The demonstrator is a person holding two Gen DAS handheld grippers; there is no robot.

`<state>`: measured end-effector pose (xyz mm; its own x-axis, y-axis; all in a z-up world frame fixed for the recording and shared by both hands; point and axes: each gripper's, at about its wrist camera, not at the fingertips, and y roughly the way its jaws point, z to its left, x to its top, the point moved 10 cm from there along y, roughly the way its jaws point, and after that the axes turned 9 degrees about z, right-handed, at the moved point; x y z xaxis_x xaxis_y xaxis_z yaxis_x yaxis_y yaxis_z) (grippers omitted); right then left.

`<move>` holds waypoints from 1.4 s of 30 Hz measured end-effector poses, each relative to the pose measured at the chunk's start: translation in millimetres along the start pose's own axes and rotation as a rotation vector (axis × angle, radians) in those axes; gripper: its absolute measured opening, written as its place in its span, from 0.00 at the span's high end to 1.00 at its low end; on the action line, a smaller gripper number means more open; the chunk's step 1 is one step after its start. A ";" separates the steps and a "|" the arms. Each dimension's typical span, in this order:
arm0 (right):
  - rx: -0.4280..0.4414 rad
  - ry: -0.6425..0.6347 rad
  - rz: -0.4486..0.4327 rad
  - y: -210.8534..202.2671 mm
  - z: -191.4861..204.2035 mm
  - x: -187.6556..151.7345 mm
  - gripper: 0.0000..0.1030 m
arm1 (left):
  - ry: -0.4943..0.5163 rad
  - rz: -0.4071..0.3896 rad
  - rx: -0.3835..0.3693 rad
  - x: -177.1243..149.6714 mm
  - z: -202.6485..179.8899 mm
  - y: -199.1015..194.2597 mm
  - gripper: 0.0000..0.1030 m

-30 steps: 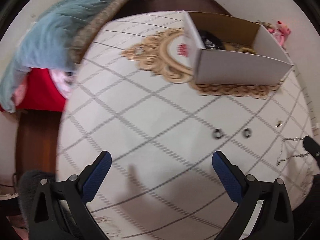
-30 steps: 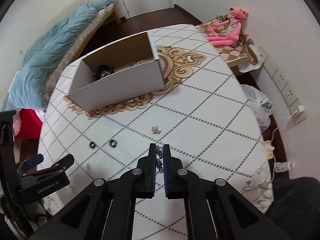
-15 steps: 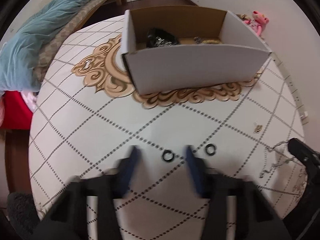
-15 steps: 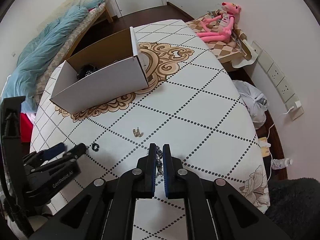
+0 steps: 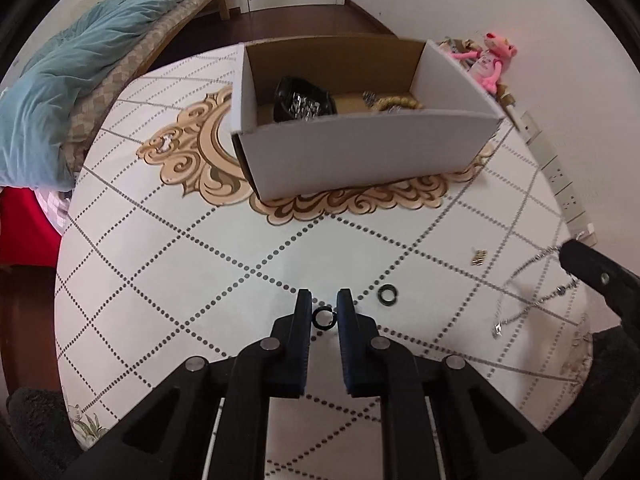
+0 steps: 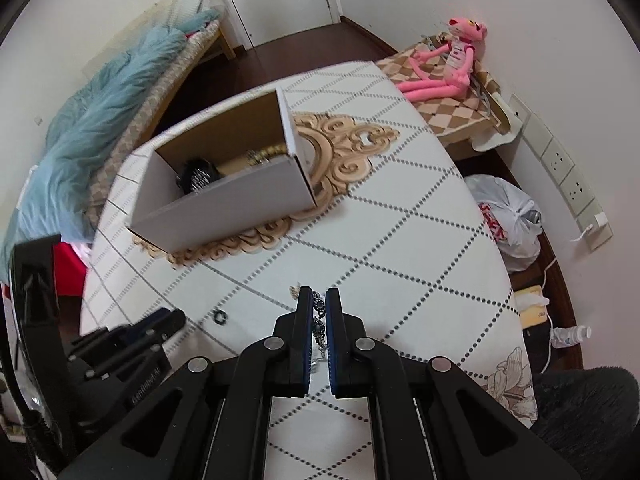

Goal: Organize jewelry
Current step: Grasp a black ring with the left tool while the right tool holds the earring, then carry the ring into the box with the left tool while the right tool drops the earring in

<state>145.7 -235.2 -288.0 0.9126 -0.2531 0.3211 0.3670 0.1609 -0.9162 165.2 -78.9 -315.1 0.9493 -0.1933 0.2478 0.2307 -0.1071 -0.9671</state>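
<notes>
A small black ring (image 5: 323, 318) lies between the blue pads of my left gripper (image 5: 323, 306), whose jaws are closing and touch it on both sides, low over the white checked tablecloth (image 5: 200, 280). A second black ring (image 5: 387, 294) lies just to its right, also seen in the right wrist view (image 6: 219, 316). A tiny gold piece (image 5: 478, 257) lies farther right. My right gripper (image 6: 319, 300) is shut on a silver chain (image 6: 319, 313), which dangles to the cloth (image 5: 528, 300). The open cardboard box (image 5: 360, 156) stands behind and holds a black watch (image 5: 304, 100) and gold beads (image 5: 396, 102).
The round table's edge curves close on the left and right. A bed with a blue blanket (image 5: 80, 80) stands at the left. A pink plush toy (image 6: 452, 64) sits on a low stand, and a white plastic bag (image 6: 508, 220) lies on the floor at the right.
My left gripper went from wide open to closed around the nearer black ring while moving up to it. The right gripper kept its hold on the chain and barely moved.
</notes>
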 end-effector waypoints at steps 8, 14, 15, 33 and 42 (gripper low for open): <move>0.095 -0.014 -0.058 -41.9 21.1 29.2 0.94 | -0.036 -0.082 -0.106 27.3 18.7 -66.6 0.90; 0.141 -0.059 -0.112 -68.5 43.5 67.6 0.94 | -0.055 -0.147 -0.130 69.2 33.5 -103.2 0.90; 0.147 -0.071 -0.117 -70.3 48.3 75.9 0.94 | -0.053 -0.154 -0.129 76.5 35.0 -106.0 0.90; 0.168 -0.126 0.093 13.4 76.7 166.7 0.94 | -0.070 0.012 -0.239 166.8 16.8 -57.2 0.86; 0.133 -0.112 0.188 39.3 59.8 164.1 0.49 | -0.123 -0.020 -0.087 171.2 56.9 -59.0 0.15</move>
<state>320.6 -213.4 -257.0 0.9787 -0.1009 0.1789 0.2022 0.3208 -0.9253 326.2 -50.2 -218.9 0.9650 -0.0700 0.2528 0.2353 -0.1947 -0.9522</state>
